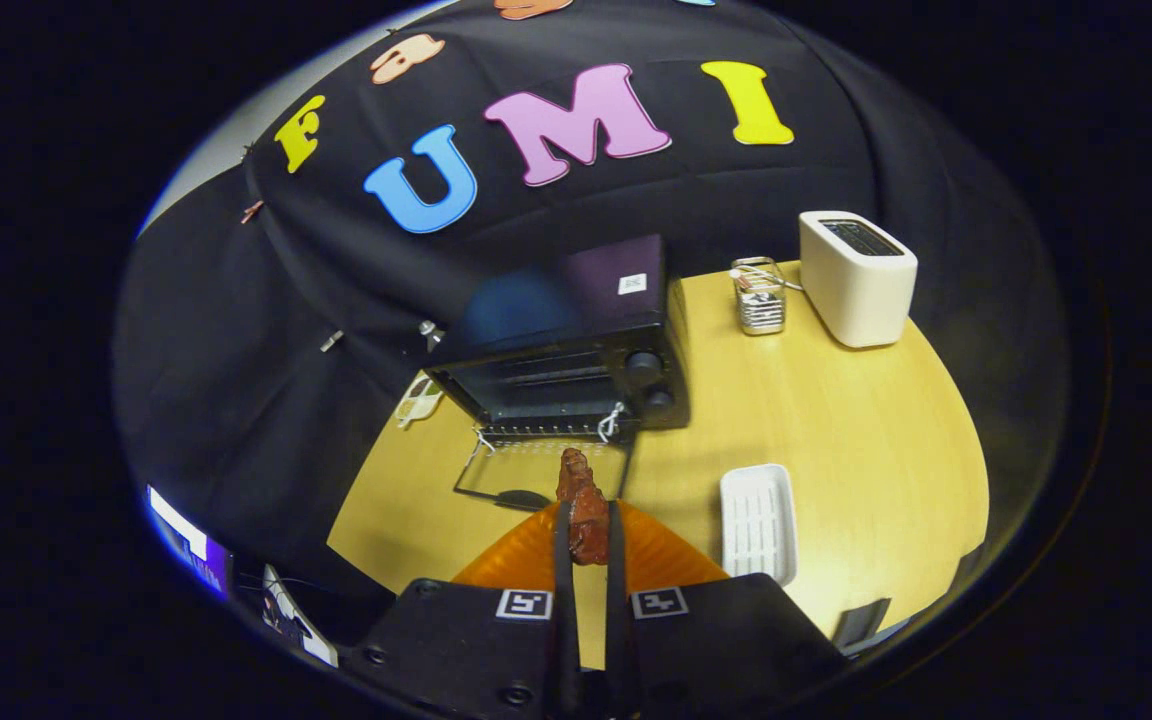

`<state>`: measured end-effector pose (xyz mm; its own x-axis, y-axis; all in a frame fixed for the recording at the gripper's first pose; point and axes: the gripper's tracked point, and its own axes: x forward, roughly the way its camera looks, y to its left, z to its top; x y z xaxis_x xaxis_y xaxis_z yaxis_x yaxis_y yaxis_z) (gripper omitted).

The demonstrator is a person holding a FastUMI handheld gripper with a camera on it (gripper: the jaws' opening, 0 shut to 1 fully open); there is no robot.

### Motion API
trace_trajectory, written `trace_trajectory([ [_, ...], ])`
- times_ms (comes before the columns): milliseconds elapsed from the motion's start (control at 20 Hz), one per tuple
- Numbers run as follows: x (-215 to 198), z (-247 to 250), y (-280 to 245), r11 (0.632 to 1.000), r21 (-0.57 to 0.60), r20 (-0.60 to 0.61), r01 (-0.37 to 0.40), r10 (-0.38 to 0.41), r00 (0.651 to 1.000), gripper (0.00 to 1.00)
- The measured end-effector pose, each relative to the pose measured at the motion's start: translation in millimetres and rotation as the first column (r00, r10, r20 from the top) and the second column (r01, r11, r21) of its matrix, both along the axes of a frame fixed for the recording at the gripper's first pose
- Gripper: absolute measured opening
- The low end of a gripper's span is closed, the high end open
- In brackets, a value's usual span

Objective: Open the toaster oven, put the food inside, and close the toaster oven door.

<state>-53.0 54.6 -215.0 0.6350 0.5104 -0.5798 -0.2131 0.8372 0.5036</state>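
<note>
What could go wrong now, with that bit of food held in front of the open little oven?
1. The reddish-brown piece of food is pinched only at its lower end by the fingers; it might tip or slip out onto the wooden table.
2. The black toaster oven has its glass door folded down just ahead; the fingers could bump it on the way in.

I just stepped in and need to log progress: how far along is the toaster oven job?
Done: the toaster oven stands open, its glass door folded down onto the table. In hand: the gripper holds the reddish-brown food between its jaws, just short of the door. Left: placing the food inside, letting go, and closing the door.
</note>
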Motion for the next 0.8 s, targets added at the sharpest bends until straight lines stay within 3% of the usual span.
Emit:
trace_trajectory([
  [400, 27.9, -15.6, 105.4, 0.998, 0.055, 0.016, 0.017, -0.018, 1.000, 0.14],
  [800, 79.2, -50.2, 145.6, 0.991, 0.089, -0.028, 0.104, -0.102, 0.994, 0.14],
])
